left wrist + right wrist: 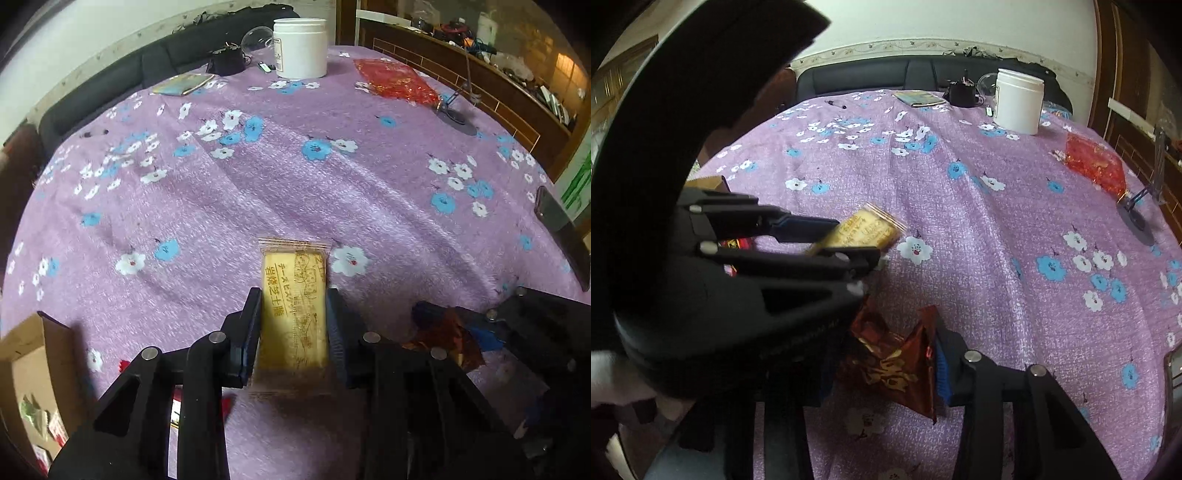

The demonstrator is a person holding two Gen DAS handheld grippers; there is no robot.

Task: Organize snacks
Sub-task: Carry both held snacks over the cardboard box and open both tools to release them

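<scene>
Purple flowered tablecloth point(332, 192) lies mostly bare across the middle of the table, with a white jar point(300, 48), a red bag point(397, 79) and a phone point(561, 236) out toward its far and right edges and a cardboard box point(26, 365) at the near left corner. Left gripper point(293, 325) has its jaws pressed against both long sides of a yellow biscuit packet point(293, 310), held just above the cloth. Right gripper point(882, 365), close beside it, is clamped on a dark red snack pouch point(897, 369) near the table's front edge.
</scene>
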